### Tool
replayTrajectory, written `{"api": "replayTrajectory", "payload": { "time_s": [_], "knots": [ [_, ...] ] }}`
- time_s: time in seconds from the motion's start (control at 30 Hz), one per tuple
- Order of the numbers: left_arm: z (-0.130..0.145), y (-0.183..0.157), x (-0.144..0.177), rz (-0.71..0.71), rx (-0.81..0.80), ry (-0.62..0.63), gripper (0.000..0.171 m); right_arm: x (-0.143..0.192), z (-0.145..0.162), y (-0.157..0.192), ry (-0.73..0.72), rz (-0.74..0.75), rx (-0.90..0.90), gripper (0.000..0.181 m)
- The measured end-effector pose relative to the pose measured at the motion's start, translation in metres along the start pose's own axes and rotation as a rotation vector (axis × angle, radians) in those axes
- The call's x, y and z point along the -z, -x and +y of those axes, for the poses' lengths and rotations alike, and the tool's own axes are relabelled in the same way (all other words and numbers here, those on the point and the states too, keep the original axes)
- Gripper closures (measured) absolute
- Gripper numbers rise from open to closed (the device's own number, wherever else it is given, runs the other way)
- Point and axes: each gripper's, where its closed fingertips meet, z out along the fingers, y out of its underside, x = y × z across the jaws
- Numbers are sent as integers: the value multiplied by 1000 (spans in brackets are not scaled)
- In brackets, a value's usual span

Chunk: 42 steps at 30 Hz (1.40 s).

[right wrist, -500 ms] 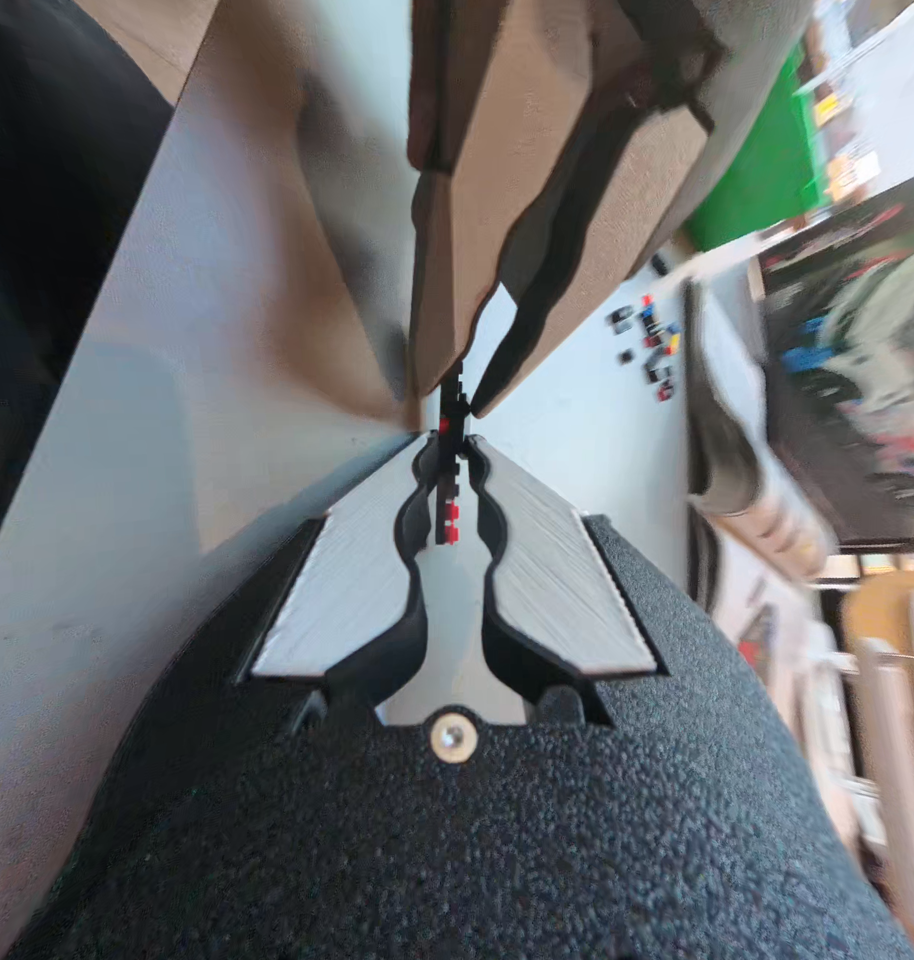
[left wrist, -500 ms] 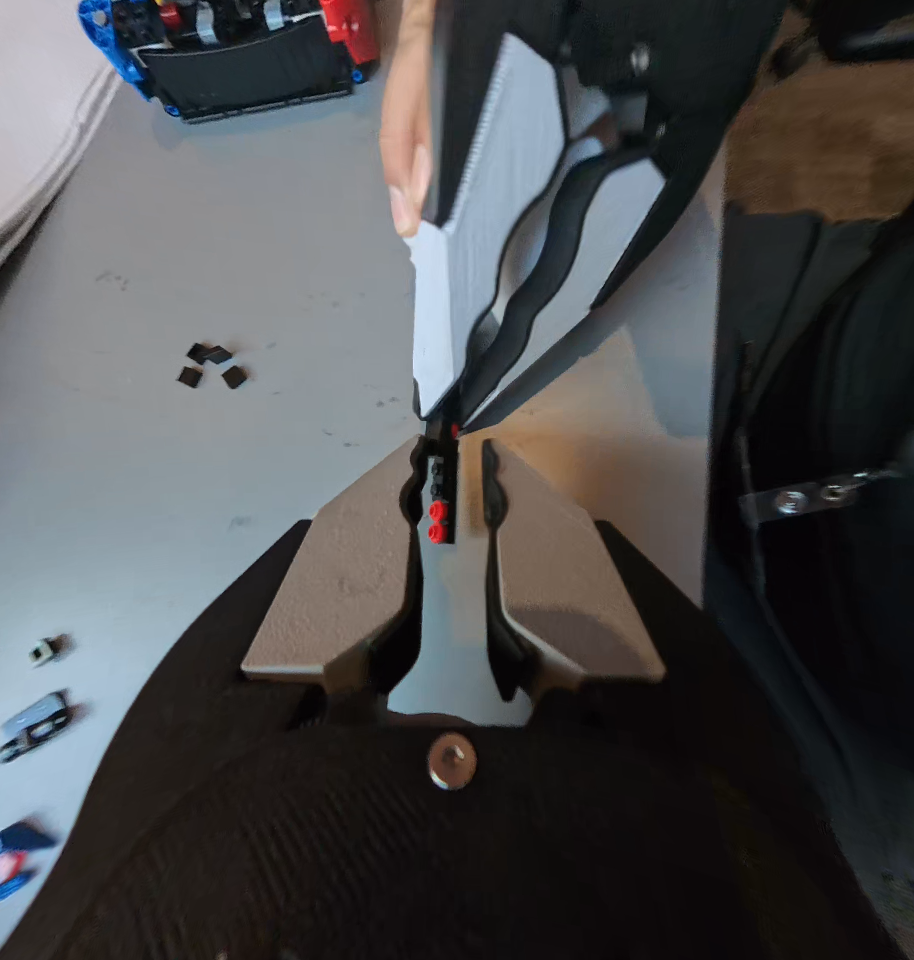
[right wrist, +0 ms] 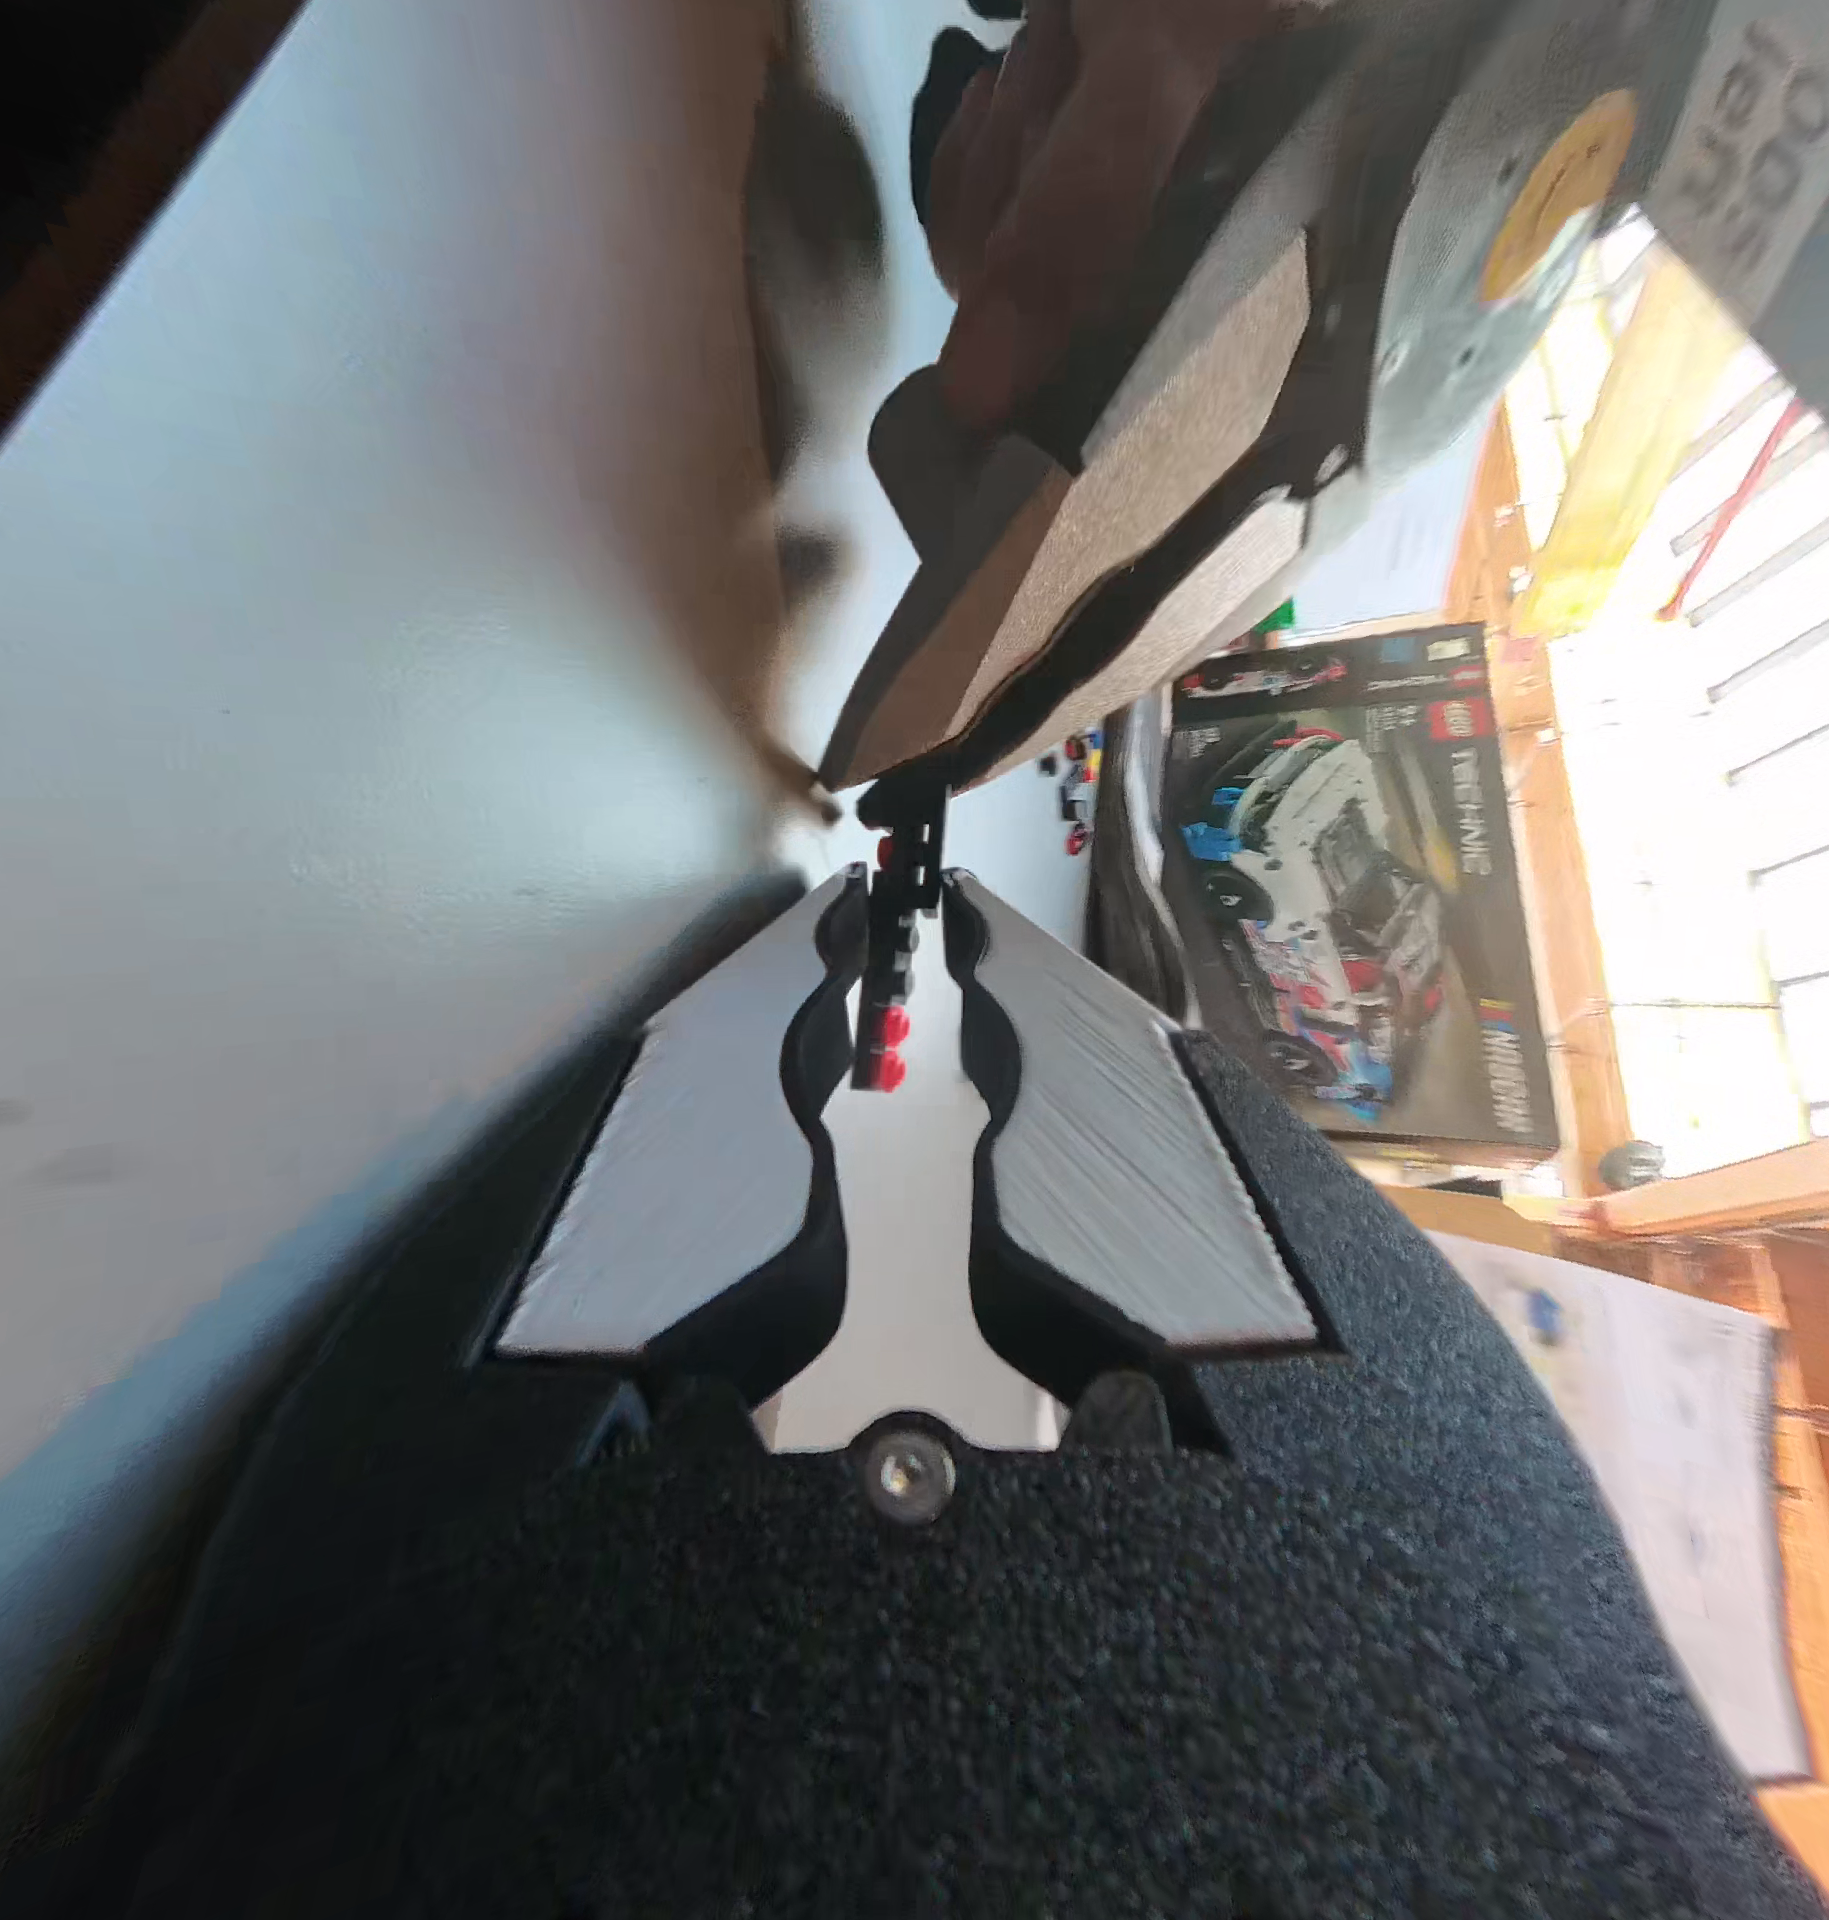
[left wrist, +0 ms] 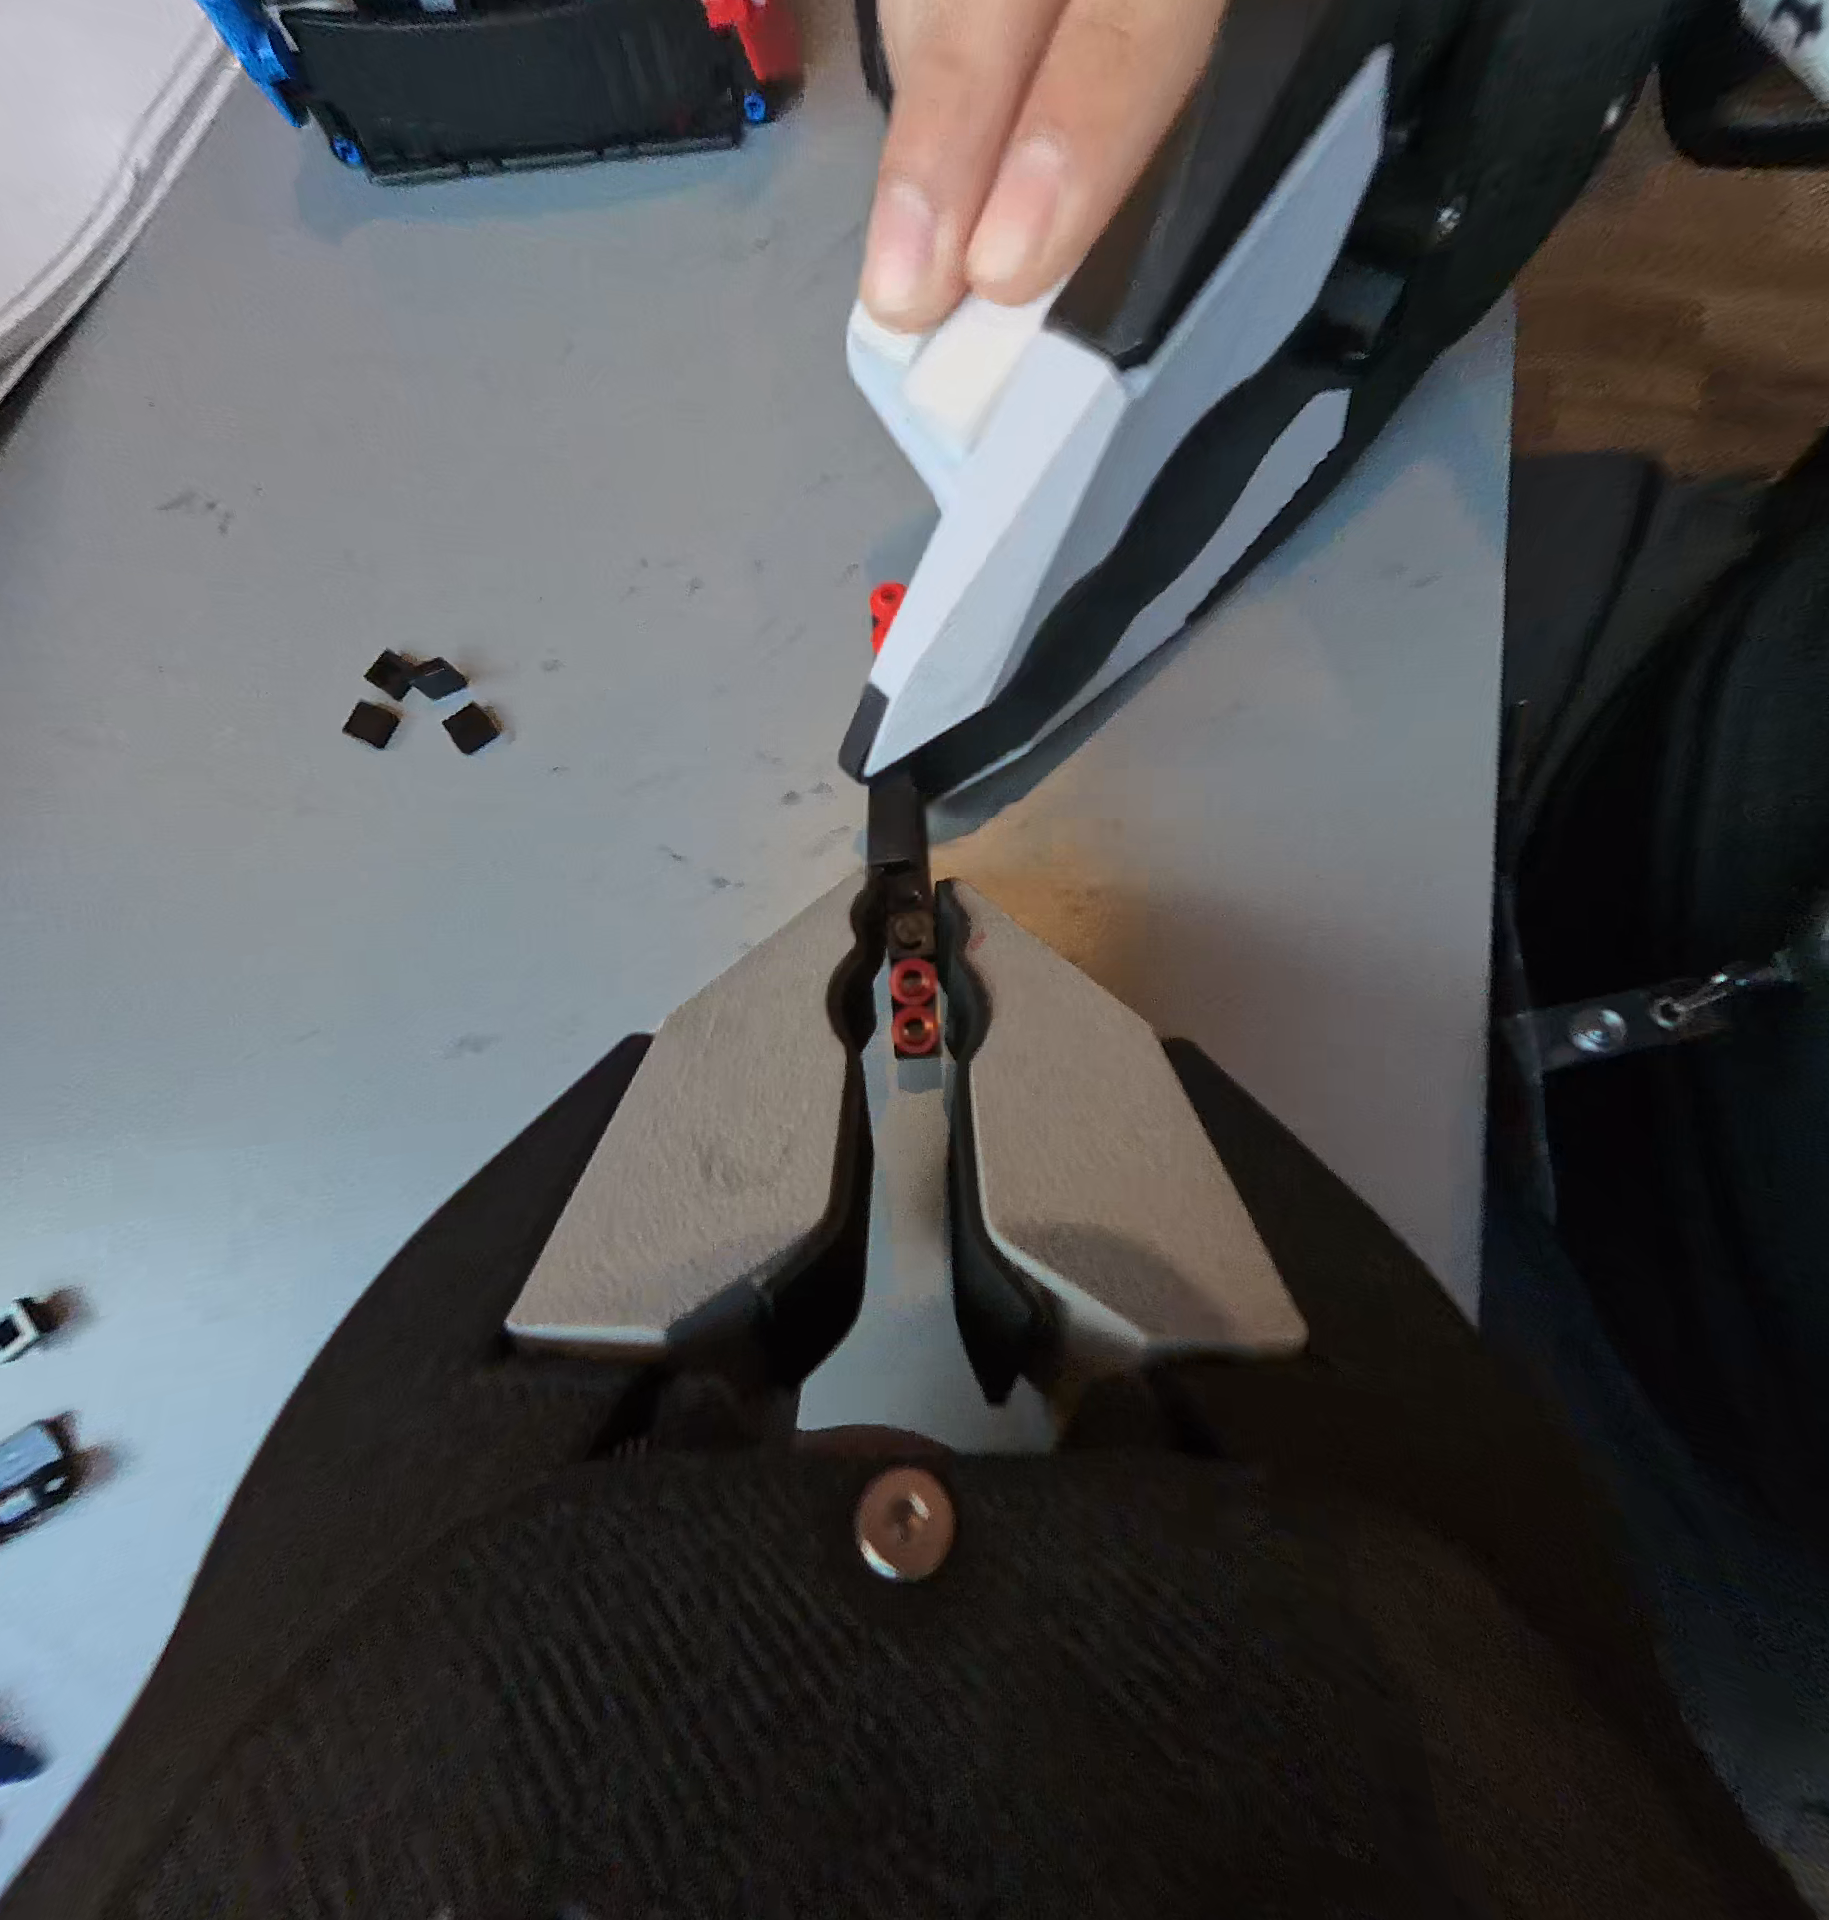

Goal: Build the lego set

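In the left wrist view my left gripper (left wrist: 902, 900) is shut on a short black Lego beam with two red pins (left wrist: 912, 1003), held above the grey table (left wrist: 577, 436). My right gripper (left wrist: 882, 771) comes in from the upper right, shut on another black piece (left wrist: 895, 826) that meets the beam end to end. A red pin (left wrist: 886, 605) shows behind its finger. In the right wrist view my right gripper (right wrist: 902, 883) is shut on a black beam with red pins (right wrist: 884, 1003). The left gripper (right wrist: 868, 781) closes on its far end from above.
A partly built black, blue and red model (left wrist: 515, 94) stands at the table's far edge. Several small black tiles (left wrist: 422, 707) lie left of centre, and loose parts (left wrist: 11, 1475) at the left edge. The table's right edge (left wrist: 1502, 831) is close. The Lego box (right wrist: 1346, 883) stands upright. My two grippers' fingertips are within a few centimetres of each other.
The left gripper's fingers have closed in on the beam. The right gripper has tilted and drawn back slightly, so a black piece now shows between the two tips.
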Motion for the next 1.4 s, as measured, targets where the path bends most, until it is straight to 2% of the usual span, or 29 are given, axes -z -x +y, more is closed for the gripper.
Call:
{"api": "replayTrajectory", "payload": {
  "time_s": [0.17,0.37,0.5,0.63,0.7,0.83,1.0,1.17,1.3,1.4],
  "knots": [
    [0,-1,0,34,-6,14,166,4,2,-2,-40,-135,-333,166],
    [4,-2,4,79,-101,32,166,14,6,-4,-53,-174,-425,167],
    [10,5,9,66,-164,77,163,25,25,-18,-13,-227,-697,169],
    [8,-6,7,107,-215,49,167,29,42,-20,61,-304,-994,169],
    [6,-8,6,113,-214,40,167,27,43,-14,92,-337,-1065,168],
    [5,-6,5,108,-168,28,160,16,39,-6,154,-350,-1095,167],
    [10,-8,11,108,-125,12,142,-2,34,-3,231,-357,-1122,152],
    [14,0,20,75,-91,-14,142,-11,34,3,318,-348,-1186,148],
    [12,11,27,28,-55,-42,144,-13,26,5,320,-349,-1169,170],
    [13,19,31,-12,-27,-51,144,-13,25,6,299,-364,-1157,173]
  ]
}}
